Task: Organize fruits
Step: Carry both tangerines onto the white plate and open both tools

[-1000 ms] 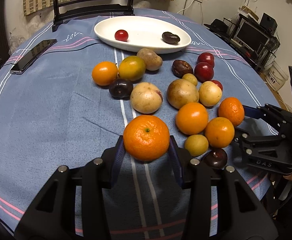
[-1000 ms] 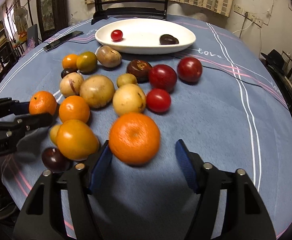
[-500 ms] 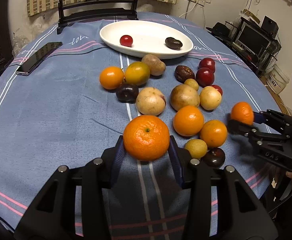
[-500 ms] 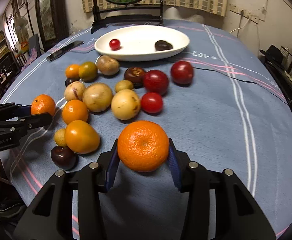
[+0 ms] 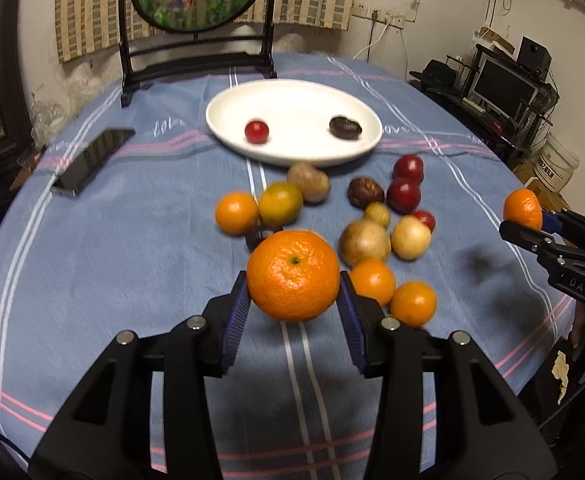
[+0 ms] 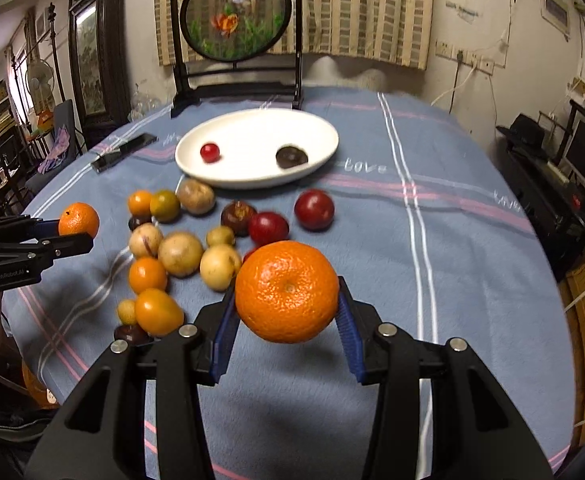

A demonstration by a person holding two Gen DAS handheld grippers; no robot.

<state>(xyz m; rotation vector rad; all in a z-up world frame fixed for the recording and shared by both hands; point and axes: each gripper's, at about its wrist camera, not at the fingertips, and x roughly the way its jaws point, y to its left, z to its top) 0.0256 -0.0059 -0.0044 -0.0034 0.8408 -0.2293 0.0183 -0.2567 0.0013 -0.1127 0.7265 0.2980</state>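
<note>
Oranges in both tongs now, one apiece, lifted clear of the blue striped tablecloth (image 5: 92, 264). The left gripper (image 5: 293, 304) clamps its blue pads on a round orange (image 5: 293, 275) whose green stem dimple faces the camera and a touch upward; being near-spherical, it shows no real long axis. The right gripper (image 6: 288, 312) pinches a second orange (image 6: 287, 291), its pale navel turned toward the lens. Between each of them and the white oval plate (image 6: 316, 130), whose long axis runs left to right, lies the loose cluster of fruit (image 6: 180, 254): smaller oranges, yellowish round ones, dark red plums. On the plate sit a small red fruit (image 6: 209, 152) and a dark brown one (image 6: 291, 157), well apart. A black phone (image 5: 92, 161) lies left of the plate, and a framed round goldfish screen (image 6: 236, 20) stands behind it.
</note>
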